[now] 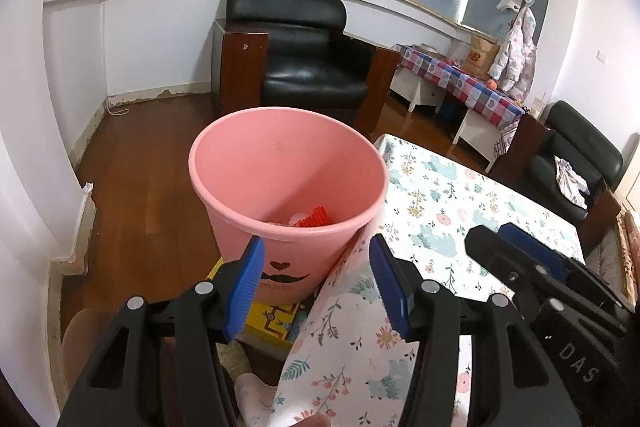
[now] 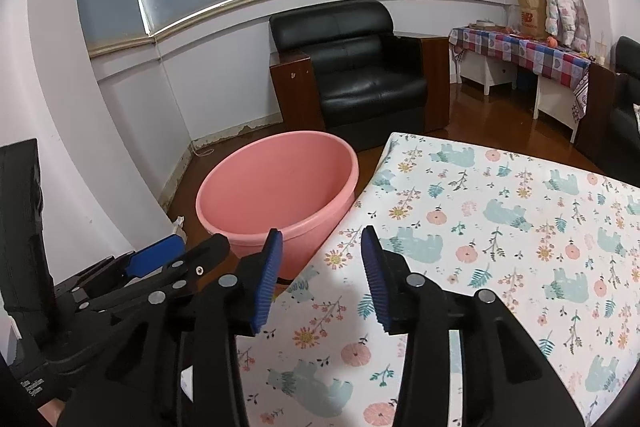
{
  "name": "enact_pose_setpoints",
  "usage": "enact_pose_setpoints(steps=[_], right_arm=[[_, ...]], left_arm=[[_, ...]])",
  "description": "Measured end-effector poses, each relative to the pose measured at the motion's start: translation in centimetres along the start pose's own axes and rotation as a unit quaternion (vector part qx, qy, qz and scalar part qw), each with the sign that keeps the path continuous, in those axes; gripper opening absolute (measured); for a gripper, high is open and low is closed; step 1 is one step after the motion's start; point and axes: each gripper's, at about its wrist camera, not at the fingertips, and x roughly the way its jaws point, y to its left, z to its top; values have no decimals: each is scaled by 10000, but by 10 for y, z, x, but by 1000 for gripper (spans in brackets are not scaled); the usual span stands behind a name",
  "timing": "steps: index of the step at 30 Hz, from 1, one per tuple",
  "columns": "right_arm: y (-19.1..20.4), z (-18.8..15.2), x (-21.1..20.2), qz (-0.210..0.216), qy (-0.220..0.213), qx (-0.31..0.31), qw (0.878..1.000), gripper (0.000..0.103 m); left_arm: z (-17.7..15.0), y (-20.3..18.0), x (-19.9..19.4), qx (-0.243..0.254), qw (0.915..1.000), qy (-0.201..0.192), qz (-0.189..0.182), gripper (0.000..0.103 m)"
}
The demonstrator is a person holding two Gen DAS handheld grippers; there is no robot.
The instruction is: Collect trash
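Left wrist view: one pink bin (image 1: 288,183) holding red trash (image 1: 316,217), beside one table's (image 2: 500,227) left edge; left gripper (image 1: 316,287) and right gripper (image 2: 322,275) both spread, nothing between them.

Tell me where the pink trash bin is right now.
The pink trash bin stands on the wooden floor beside the floral-clothed table's left edge, in front of the black armchair, central in both views.

Bin (image 1: 288,163) contents half-hidden — base (image 1: 280,287) too.
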Motion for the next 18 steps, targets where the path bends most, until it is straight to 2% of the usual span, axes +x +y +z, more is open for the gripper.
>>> enact_pose_setpoints(steps=[18], right_arm=[[-22,-10,-13,-124,-24,240,9996,45]], left_arm=[[-6,-8,-7,194,9998,40,-56,54]])
